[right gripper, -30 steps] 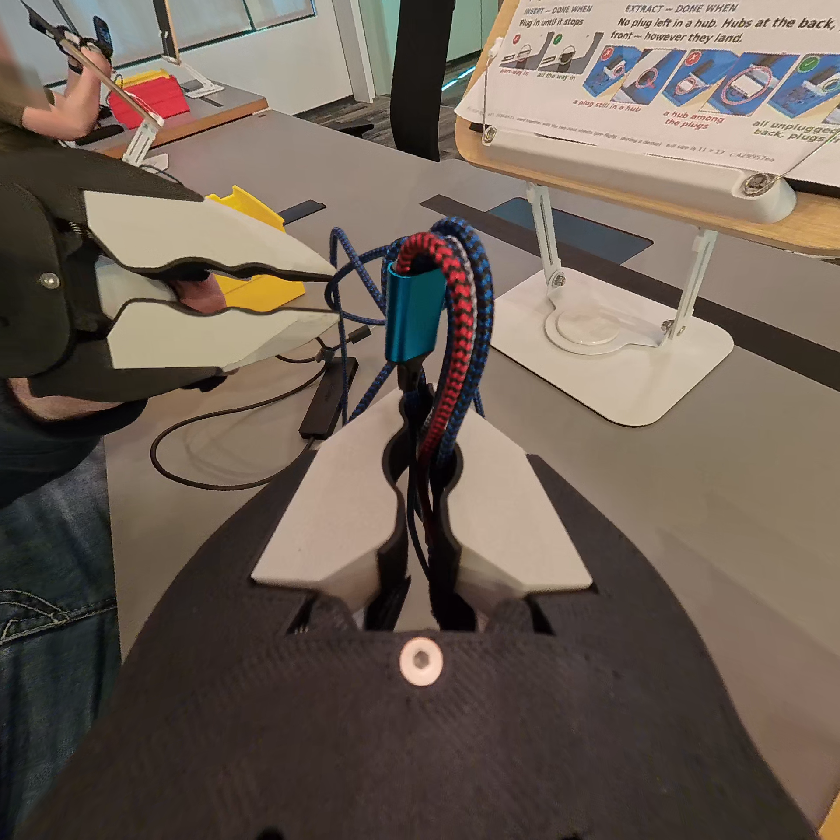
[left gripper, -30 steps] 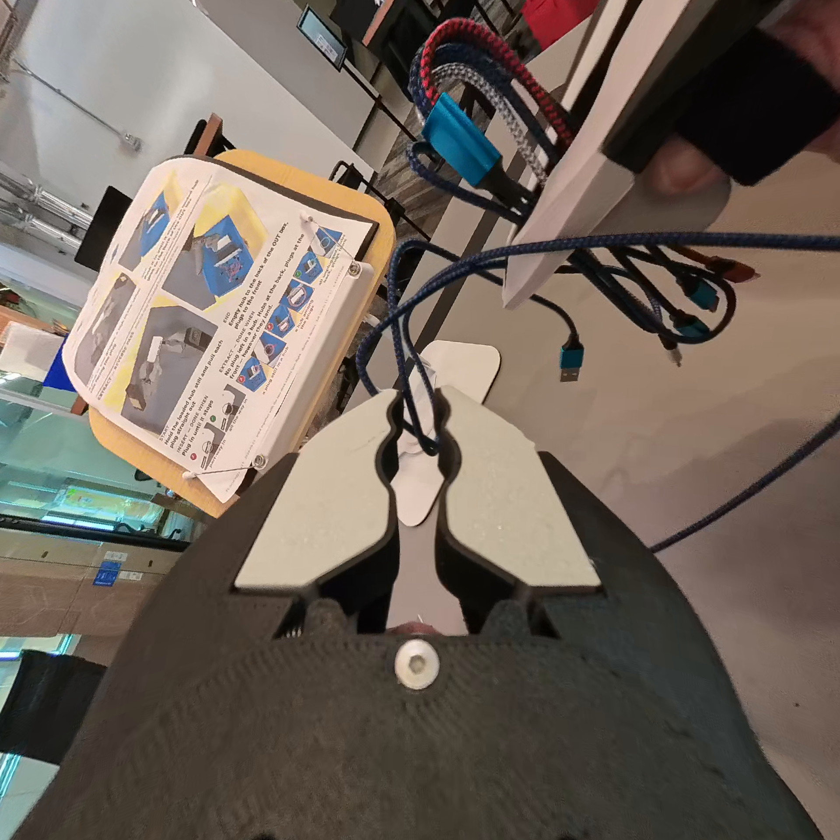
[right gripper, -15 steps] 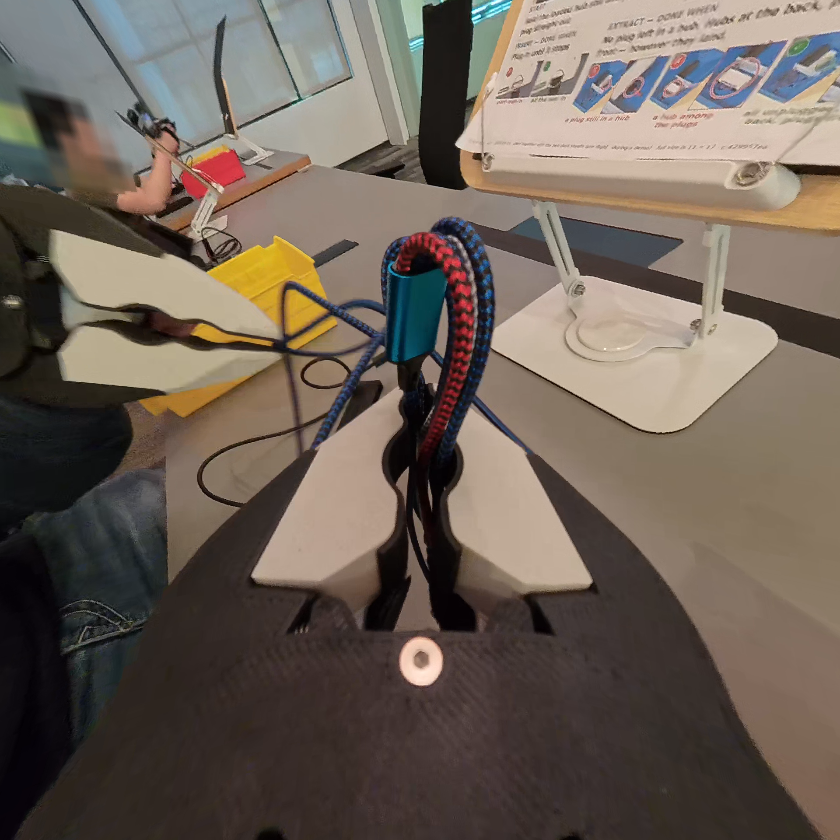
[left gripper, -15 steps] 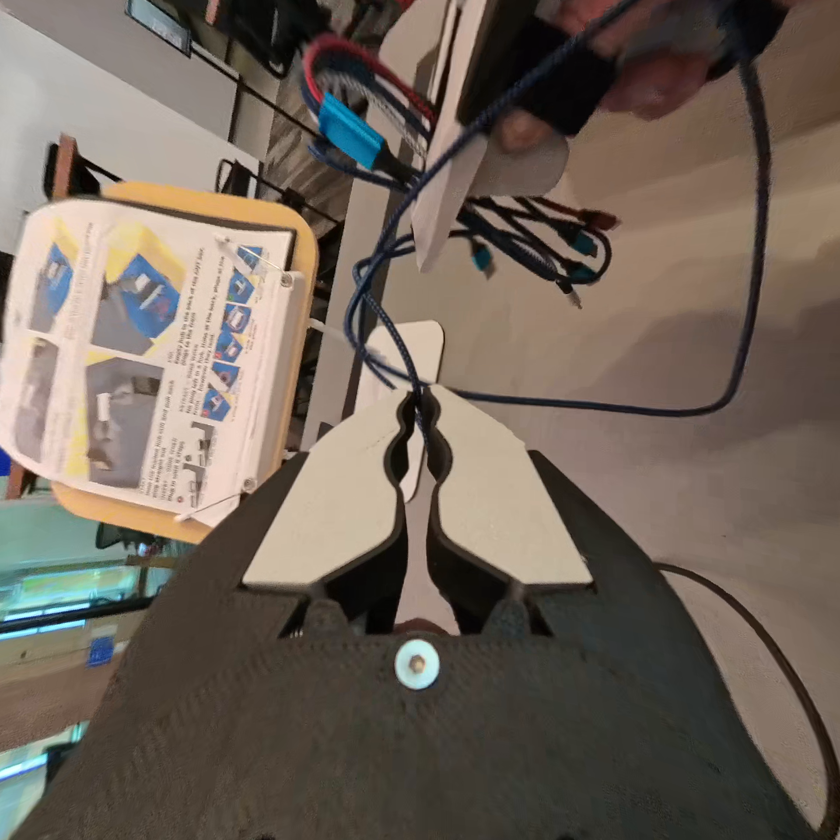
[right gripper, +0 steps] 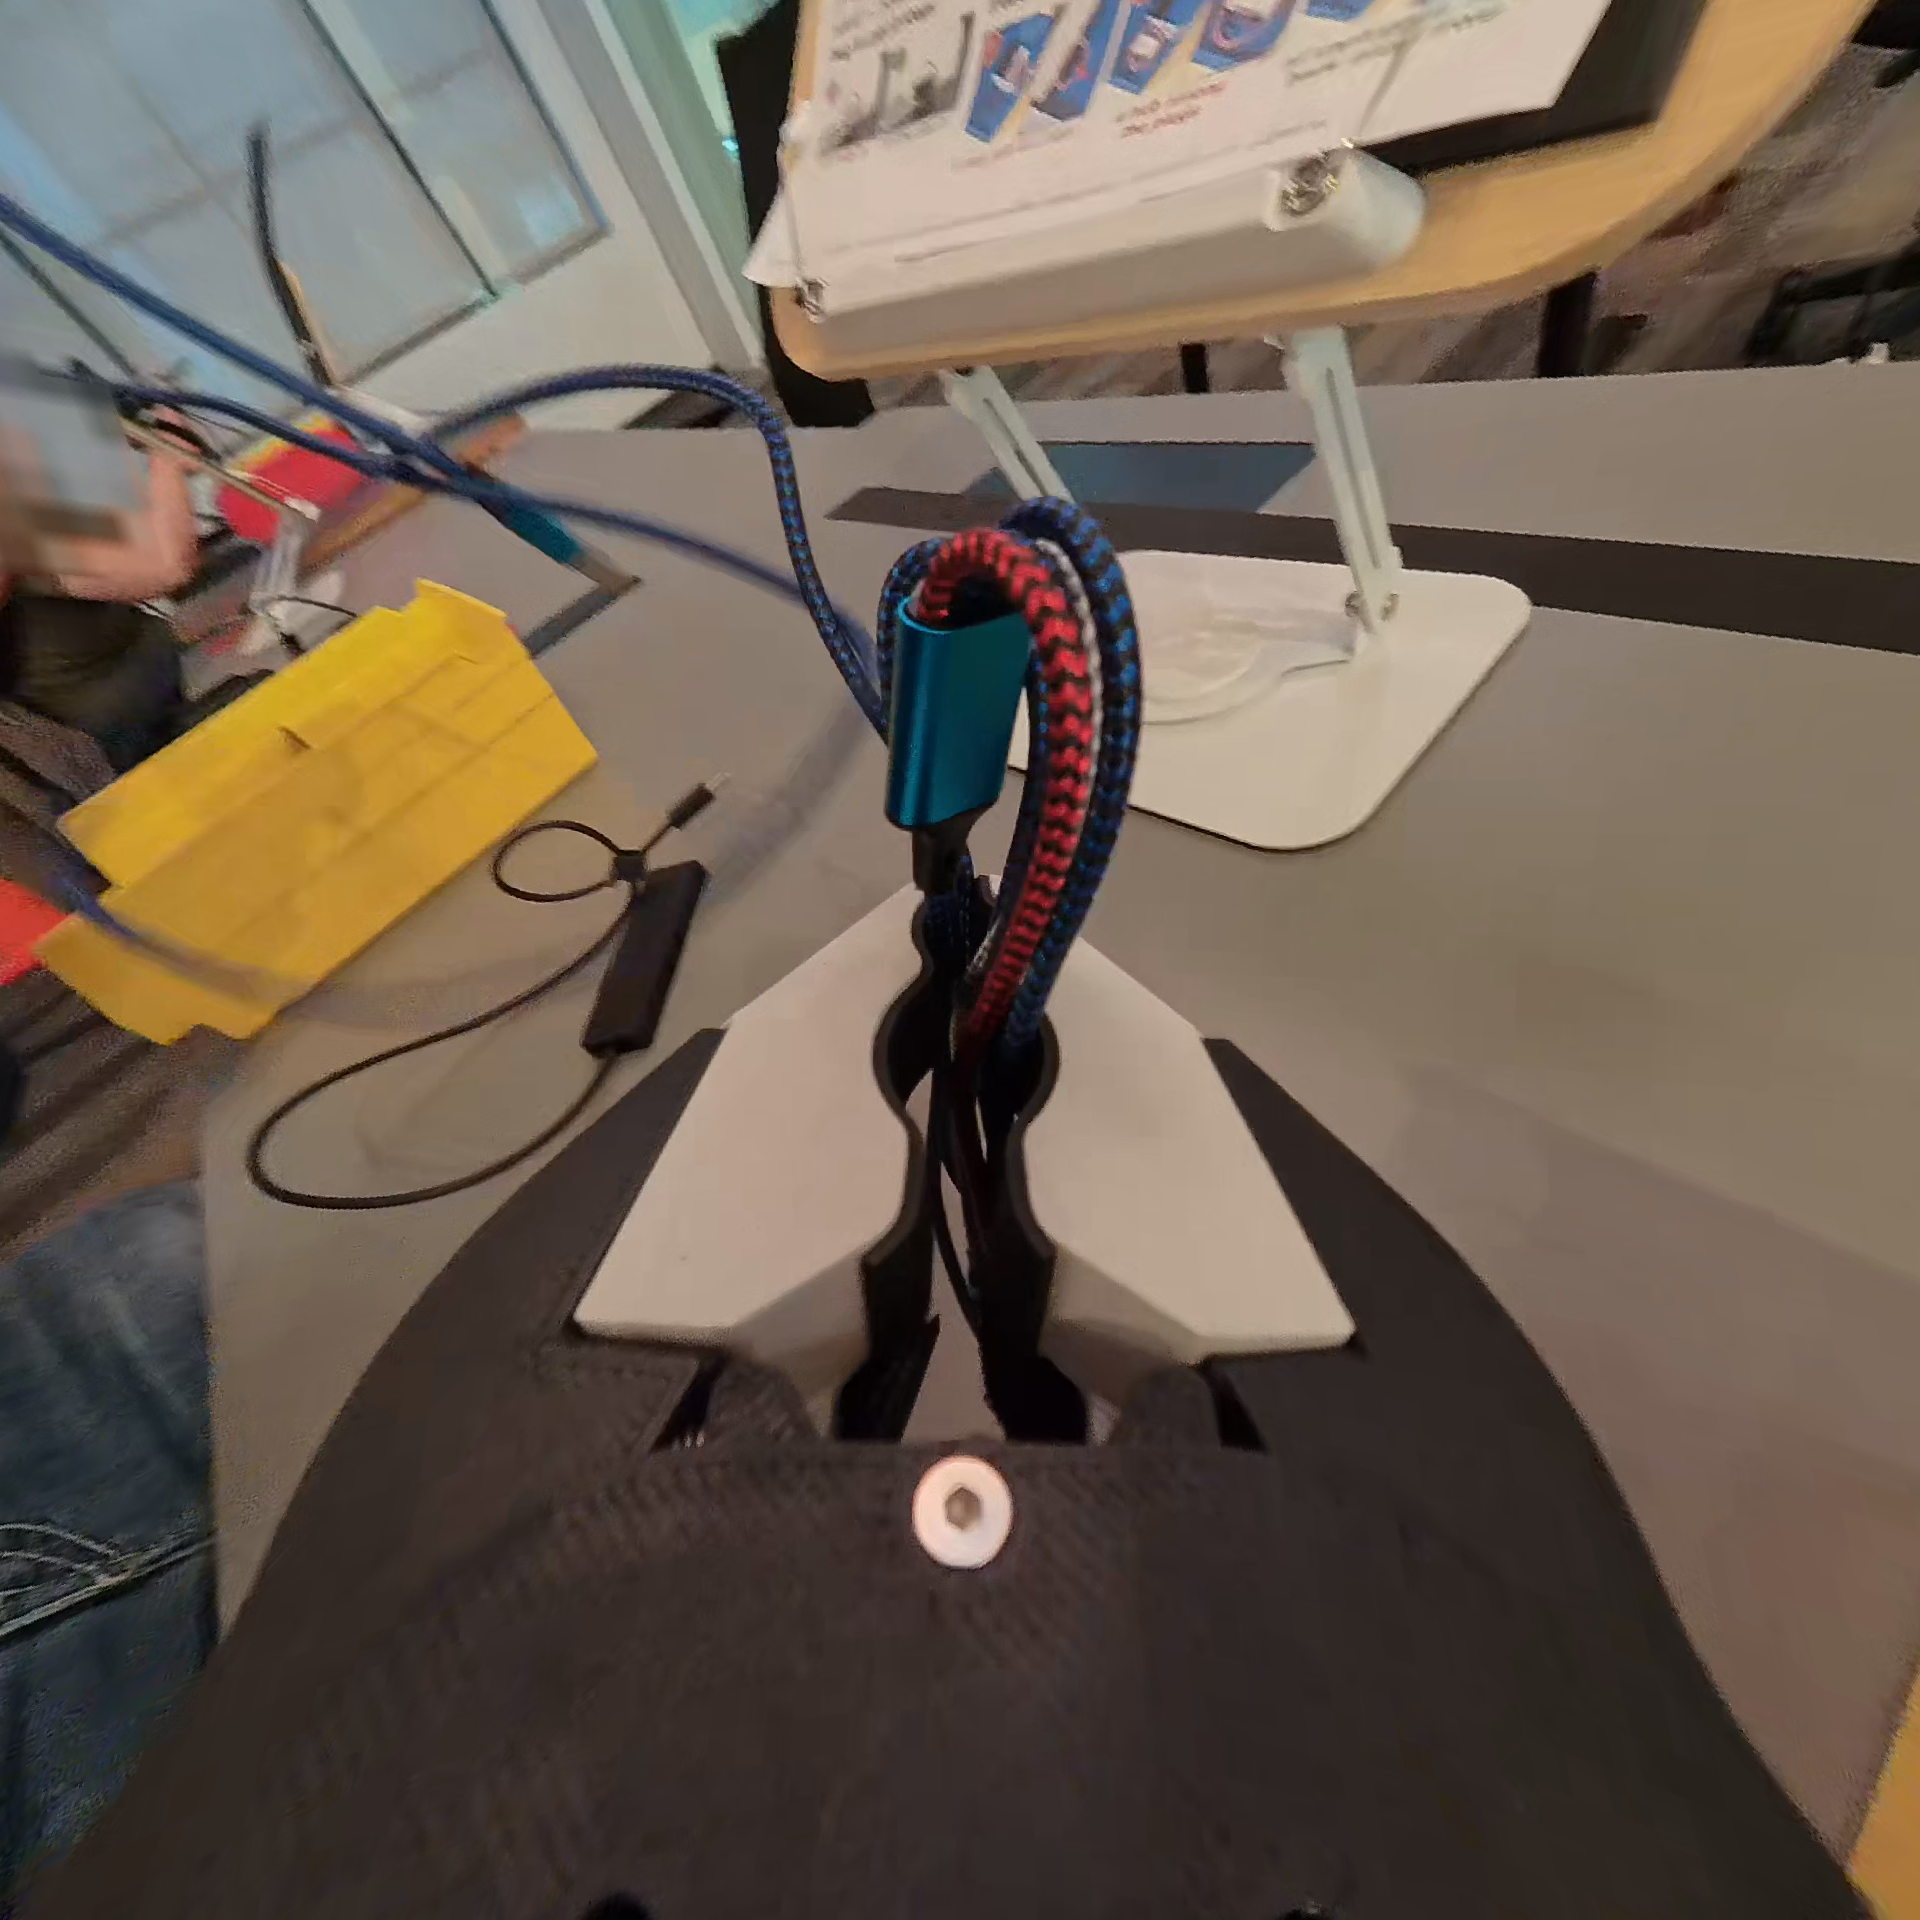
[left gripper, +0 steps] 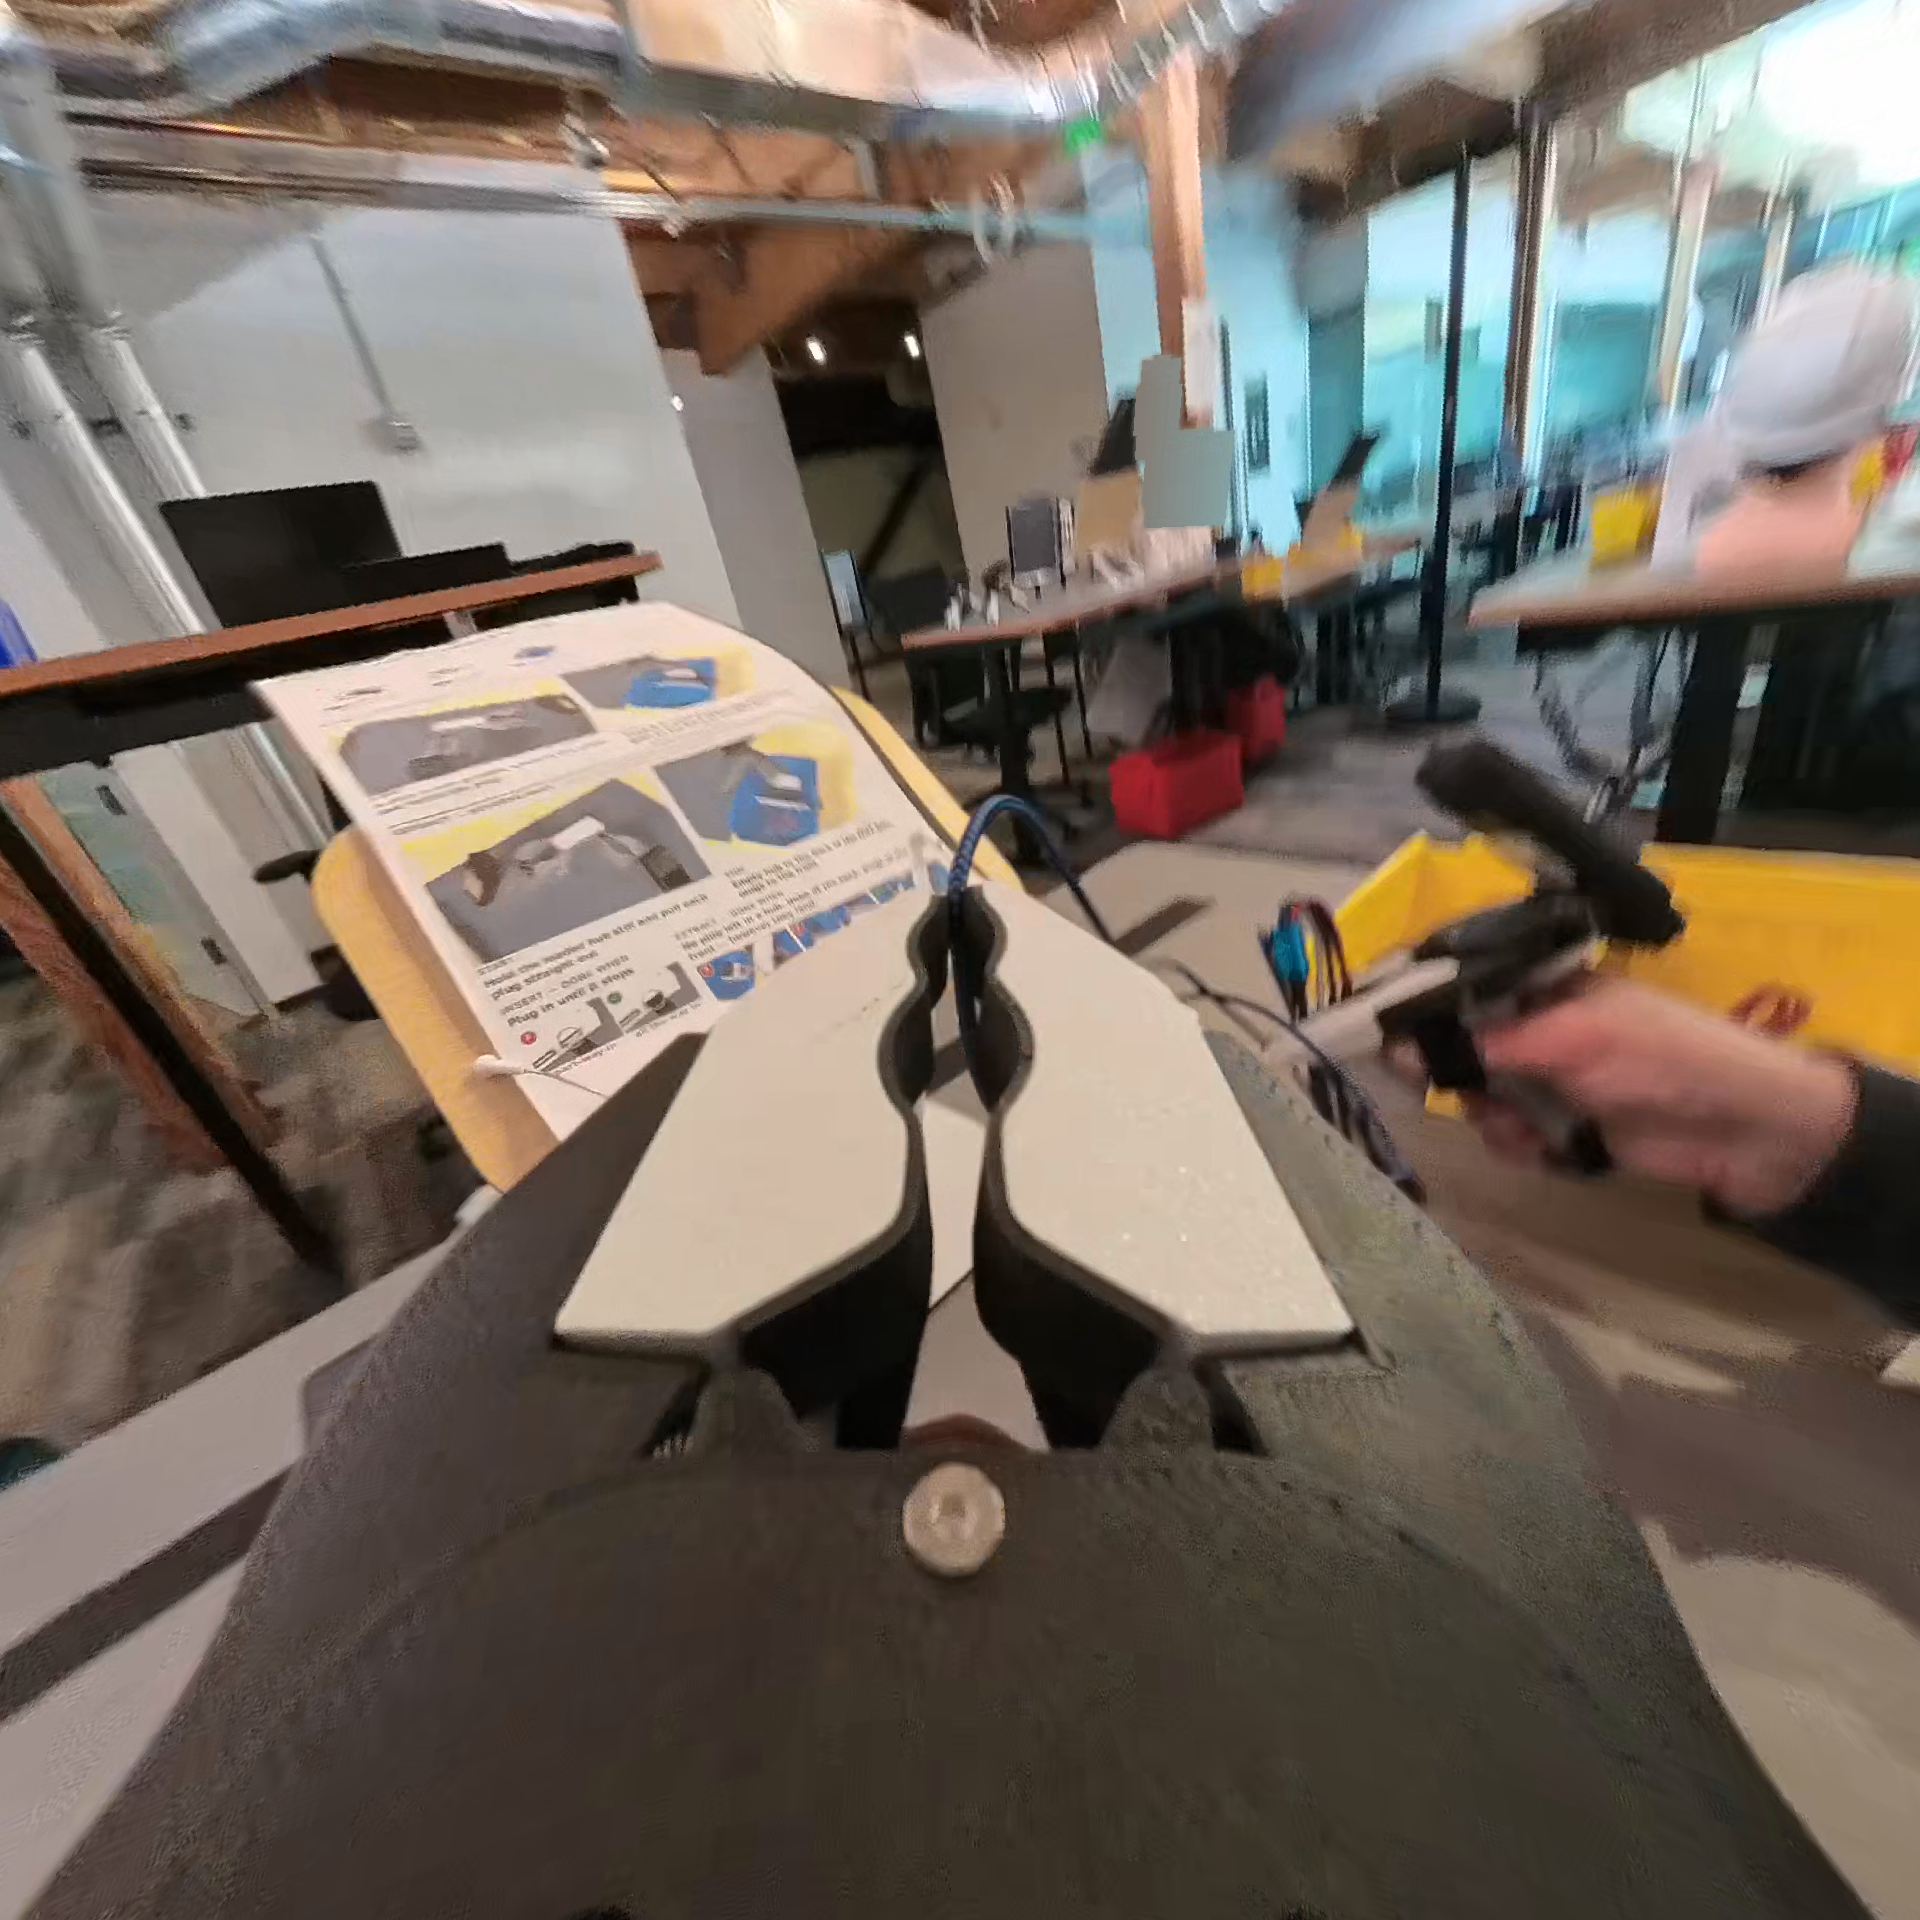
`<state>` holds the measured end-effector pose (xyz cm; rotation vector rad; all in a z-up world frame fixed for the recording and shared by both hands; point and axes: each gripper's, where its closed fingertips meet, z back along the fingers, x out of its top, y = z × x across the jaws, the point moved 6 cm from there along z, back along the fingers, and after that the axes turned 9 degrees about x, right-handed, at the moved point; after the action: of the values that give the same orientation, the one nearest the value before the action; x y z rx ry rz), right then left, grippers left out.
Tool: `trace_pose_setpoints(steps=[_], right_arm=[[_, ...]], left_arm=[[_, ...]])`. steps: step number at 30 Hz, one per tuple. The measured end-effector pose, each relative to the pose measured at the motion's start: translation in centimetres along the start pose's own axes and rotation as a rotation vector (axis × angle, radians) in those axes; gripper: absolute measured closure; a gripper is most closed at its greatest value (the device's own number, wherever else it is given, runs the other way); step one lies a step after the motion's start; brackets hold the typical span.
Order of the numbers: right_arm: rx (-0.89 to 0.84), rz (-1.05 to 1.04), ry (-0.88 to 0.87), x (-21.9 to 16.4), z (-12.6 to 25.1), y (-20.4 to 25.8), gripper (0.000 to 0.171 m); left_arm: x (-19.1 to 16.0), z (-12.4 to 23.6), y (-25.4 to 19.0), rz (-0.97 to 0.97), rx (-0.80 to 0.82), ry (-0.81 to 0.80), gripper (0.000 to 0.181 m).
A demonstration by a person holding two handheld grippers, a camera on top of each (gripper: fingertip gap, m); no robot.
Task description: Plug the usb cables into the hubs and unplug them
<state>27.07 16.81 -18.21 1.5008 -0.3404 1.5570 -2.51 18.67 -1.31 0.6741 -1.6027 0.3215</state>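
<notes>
The left gripper (left gripper: 961, 914) is pressed together on a single blue braided cable (left gripper: 1013, 826), which rises from between the tips, arches over and drops away to the right. Just beyond it stands a slanted wooden stand (left gripper: 384, 935) carrying a printed instruction sheet (left gripper: 582, 821).

The right gripper (right gripper: 971, 914) is pinching a bundle of cables (right gripper: 1070, 748): red-and-black, blue-and-black and grey braided strands. The bundle stands upright, its long axis running straight out from the tips; the strands loop over at the top, and a teal metal plug housing (right gripper: 945, 717) hangs on the left side of the loop, pointing down towards the gripper. One blue strand runs off to the upper left, where it blurs.

On the grey surface (right gripper: 1558, 1039) to the left lies a slim black hub (right gripper: 644, 956), long axis pointing away, with its thin black lead curling towards the near edge. A yellow bin (right gripper: 312, 790) sits further left at the surface's edge. The stand's white base (right gripper: 1330, 707) rests ahead on the right. The surface to the right of the gripper is bare.
</notes>
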Motion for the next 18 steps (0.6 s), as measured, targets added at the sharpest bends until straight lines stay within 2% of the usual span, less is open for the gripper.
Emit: trace_pose_setpoints(steps=[2, 4, 9, 12, 18], right_arm=[[0.014, -0.047, -0.028, -0.5, 0.1, -0.7, 0.171], [-0.027, -0.04, -0.011, -1.1, 0.3, -1.4, 0.171], [-0.042, -0.041, 0.014, -1.9, 0.0, -1.7, 0.171], [-0.066, -0.02, 0.068, -2.8, -0.6, -1.9, 0.171], [-0.071, 0.027, 0.128, -3.1, -1.8, -1.1, 0.171]], left_arm=[[1.1, 1.2, 2.3, 0.132, 0.0, -0.077, 0.18], [1.4, 1.8, 4.0, 0.18, 0.025, -0.094, 0.18], [2.8, 2.9, 5.9, 0.16, 0.074, -0.141, 0.18], [4.5, 3.3, 6.8, 0.177, 0.053, -0.176, 0.18], [8.7, 5.1, 9.6, 0.23, 0.125, -0.309, 0.18]])
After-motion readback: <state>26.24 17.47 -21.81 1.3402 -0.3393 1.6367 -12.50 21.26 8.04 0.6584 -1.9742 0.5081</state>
